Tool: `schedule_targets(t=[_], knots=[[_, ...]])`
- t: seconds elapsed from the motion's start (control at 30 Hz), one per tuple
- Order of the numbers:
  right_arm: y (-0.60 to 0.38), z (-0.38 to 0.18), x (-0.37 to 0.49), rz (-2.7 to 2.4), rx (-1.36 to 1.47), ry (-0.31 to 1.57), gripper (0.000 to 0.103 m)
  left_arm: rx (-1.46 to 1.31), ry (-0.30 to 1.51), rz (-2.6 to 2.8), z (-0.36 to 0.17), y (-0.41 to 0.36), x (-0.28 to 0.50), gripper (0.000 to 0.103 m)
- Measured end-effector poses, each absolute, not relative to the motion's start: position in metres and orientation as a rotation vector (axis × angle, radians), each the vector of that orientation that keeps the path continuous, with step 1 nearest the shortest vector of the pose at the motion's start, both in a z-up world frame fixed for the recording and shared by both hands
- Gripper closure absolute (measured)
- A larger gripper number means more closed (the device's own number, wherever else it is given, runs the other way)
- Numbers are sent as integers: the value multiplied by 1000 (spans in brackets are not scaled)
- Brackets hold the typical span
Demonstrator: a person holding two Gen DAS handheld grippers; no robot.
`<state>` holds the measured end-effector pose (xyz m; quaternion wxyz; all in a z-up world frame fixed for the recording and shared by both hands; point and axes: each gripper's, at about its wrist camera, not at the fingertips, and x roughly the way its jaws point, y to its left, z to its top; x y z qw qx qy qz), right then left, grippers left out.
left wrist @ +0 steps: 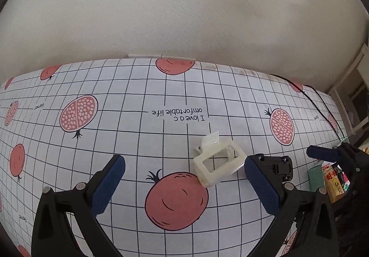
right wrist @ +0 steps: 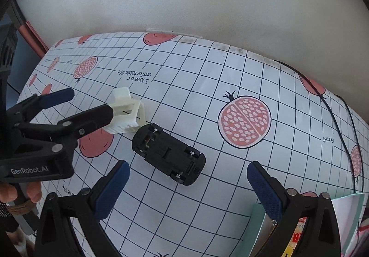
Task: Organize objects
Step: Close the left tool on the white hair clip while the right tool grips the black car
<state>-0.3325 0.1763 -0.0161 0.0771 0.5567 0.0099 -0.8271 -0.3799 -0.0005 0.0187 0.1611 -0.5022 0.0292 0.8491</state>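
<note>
- Right wrist view shows two loose things on the tablecloth (right wrist: 230,68): a white hair clip (right wrist: 125,114) and a black toy car (right wrist: 168,155) lying on its roof, wheels up.
- The clip sits at about ten o'clock from the car, its teeth just beside the car's end; I cannot tell whether they touch.
- At five o'clock from the car, at the table's near right corner, a mint-green box (right wrist: 258,217) holds some coloured packets; I take it for the place the things go, though that is a guess.
- My judgement: the sorting is hardly begun on these two, since both lie out on the cloth and neither is in the box.
- The left gripper (right wrist: 91,101) reaches in from nine o'clock, its jaws spread wide and empty, its near finger lying across the clip's side without squeezing it.
- From its own camera the left gripper (left wrist: 184,178) has the clip (left wrist: 218,162) between its fingers, closer to the right one.
- The right gripper (right wrist: 188,190) hovers low, jaws released and holding nothing, with the car straight ahead between its fingers.
</note>
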Motion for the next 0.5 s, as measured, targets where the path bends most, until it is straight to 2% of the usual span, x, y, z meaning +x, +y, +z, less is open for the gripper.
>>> schedule_targets(t=[0.13, 0.33, 0.5], knots=[[170, -24, -336, -2459, 1676, 109, 1, -1430, 133, 2413, 12, 5, -382, 0], [169, -31, -340, -2459, 1678, 118, 3, -1414, 198, 2414, 8, 17, -381, 0], [172, -34, -341, -2472, 1676, 93, 11, -1405, 229, 2402, 3, 26, -381, 0]])
